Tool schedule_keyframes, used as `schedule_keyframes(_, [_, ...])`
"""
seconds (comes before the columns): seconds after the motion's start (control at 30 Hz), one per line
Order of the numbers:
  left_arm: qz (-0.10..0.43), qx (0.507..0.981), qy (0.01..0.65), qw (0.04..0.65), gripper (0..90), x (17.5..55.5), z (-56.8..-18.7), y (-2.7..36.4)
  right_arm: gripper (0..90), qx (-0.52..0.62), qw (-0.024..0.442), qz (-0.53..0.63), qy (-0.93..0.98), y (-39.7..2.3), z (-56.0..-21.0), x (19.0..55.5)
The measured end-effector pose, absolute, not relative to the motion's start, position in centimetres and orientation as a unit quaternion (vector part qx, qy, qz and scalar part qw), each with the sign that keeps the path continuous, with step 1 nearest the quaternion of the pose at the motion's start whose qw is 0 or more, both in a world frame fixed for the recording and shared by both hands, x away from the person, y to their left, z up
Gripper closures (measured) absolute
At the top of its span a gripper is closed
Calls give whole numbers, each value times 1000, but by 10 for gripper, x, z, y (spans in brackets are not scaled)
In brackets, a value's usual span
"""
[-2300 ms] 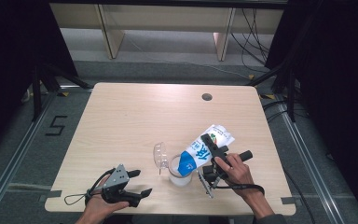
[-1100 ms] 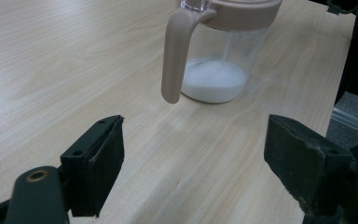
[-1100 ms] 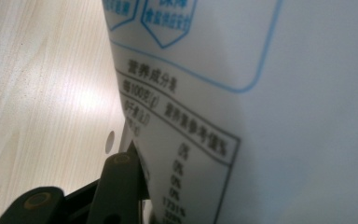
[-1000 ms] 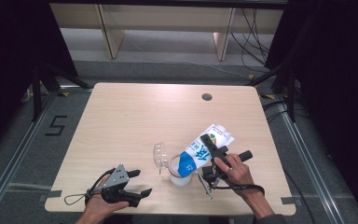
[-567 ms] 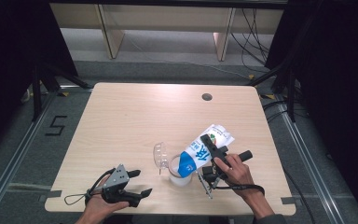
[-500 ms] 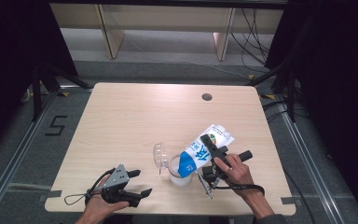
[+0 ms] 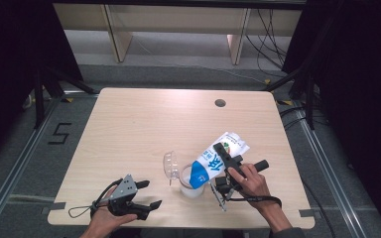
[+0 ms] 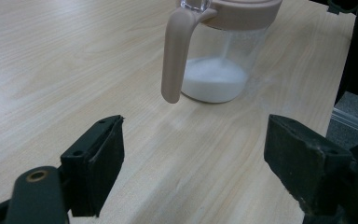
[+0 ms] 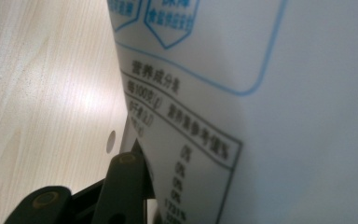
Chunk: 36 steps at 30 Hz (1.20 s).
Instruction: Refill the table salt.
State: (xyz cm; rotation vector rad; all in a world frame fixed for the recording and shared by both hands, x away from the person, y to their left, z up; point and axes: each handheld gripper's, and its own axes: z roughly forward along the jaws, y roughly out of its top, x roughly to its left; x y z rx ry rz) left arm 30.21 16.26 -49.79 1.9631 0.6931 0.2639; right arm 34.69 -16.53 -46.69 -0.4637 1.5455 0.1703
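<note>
Milk carton [image 7: 217, 159] clamped in right gripper [image 7: 226, 171], tipped toward seven o'clock over jug [image 7: 191, 182]; overshoot risks spillage. Left gripper [image 7: 141, 195] gaping, idle.

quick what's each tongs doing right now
Left tongs: open, holding nothing, resting near the jug.
Right tongs: shut on the milk carton, tipped over the jug.

- The left gripper [image 7: 144, 194] is black, with a grey three-cornered plate and a black cable.
- The right gripper [image 7: 226, 157] is black too.
- Brass screws sit in the jaws.
</note>
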Motion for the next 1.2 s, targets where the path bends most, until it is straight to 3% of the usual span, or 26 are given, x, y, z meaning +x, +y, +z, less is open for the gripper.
schedule_keyframes(1.2, [110, 811, 286, 498, 198, 302, -498, 163, 625, -194, 686, 79, 697, -166, -470, 346])
